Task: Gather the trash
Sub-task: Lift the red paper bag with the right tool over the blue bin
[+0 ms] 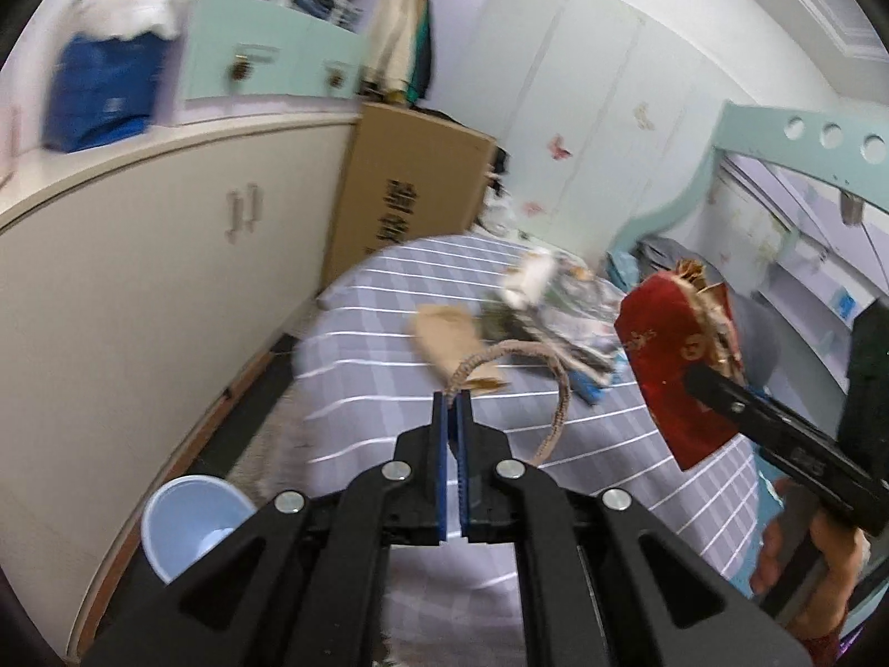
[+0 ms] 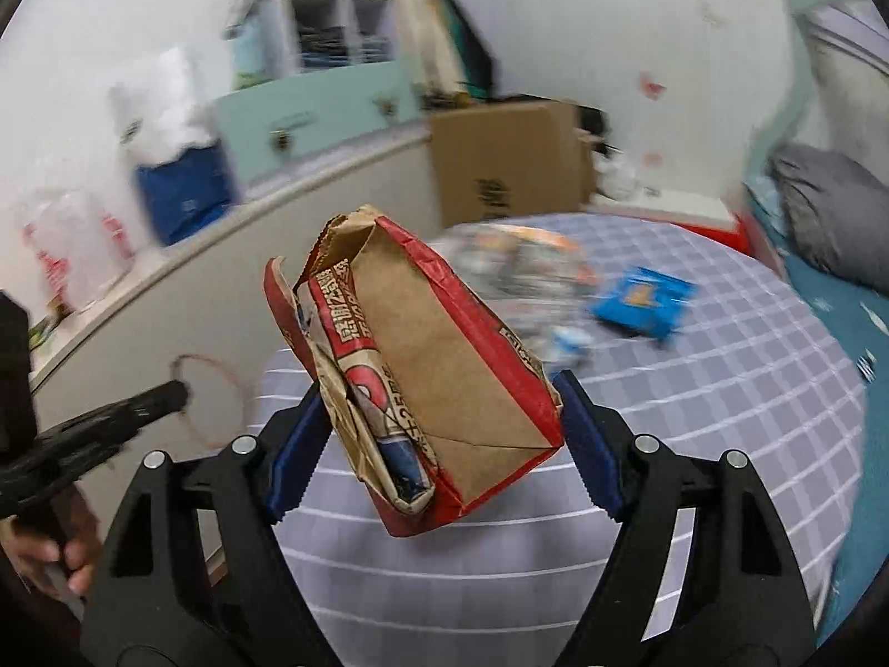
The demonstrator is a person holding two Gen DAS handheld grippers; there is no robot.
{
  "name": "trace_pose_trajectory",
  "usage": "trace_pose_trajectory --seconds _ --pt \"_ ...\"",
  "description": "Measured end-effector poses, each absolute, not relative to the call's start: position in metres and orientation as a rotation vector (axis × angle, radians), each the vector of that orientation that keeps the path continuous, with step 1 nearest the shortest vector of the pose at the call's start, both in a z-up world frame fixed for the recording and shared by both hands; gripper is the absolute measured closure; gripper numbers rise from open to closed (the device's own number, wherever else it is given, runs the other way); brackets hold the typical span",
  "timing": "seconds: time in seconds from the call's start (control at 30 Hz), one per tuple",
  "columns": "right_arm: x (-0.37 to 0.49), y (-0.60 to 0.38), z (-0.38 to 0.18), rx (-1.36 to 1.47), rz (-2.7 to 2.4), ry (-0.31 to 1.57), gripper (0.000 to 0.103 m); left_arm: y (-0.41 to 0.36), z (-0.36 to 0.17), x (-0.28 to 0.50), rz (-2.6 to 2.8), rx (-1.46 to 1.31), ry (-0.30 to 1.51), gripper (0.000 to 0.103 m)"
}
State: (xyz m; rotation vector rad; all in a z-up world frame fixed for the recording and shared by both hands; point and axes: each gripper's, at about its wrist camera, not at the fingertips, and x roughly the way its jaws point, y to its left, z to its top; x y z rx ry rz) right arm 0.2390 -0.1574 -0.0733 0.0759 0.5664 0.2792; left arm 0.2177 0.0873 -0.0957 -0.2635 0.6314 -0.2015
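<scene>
My left gripper (image 1: 454, 397) is shut on a loop of brown twine (image 1: 558, 383) and holds it above the grey checked bed (image 1: 389, 389). The twine also shows in the right wrist view (image 2: 214, 397). My right gripper (image 2: 439, 394) is shut on a red and brown paper bag (image 2: 433, 372), held in the air over the bed; the bag also shows in the left wrist view (image 1: 675, 356). More trash lies on the bed: a brown paper piece (image 1: 450, 342), a pile of wrappers (image 1: 555, 305) and a blue wrapper (image 2: 644, 300).
A light blue bin (image 1: 189, 522) stands on the floor by the cream cabinet (image 1: 166, 255). A cardboard box (image 1: 405, 183) stands at the bed's far end. A grey pillow (image 2: 828, 211) lies at the right. A blue and white bag (image 2: 178, 155) sits on the cabinet top.
</scene>
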Motion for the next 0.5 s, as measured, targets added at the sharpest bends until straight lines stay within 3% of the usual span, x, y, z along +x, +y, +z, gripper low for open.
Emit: trace_pose_trajectory --seconds 0.3,0.5 --pt "0.227 0.026 -0.114 -0.095 0.568 0.631 0.026 0.215 -0.153 0.182 0.131 -0.311 0.713 0.100" --pt "0.260 0.128 -0.212 -0.228 0.612 0.796 0.026 0.281 -0.255 0.210 0.298 -0.378 0.941 0.100"
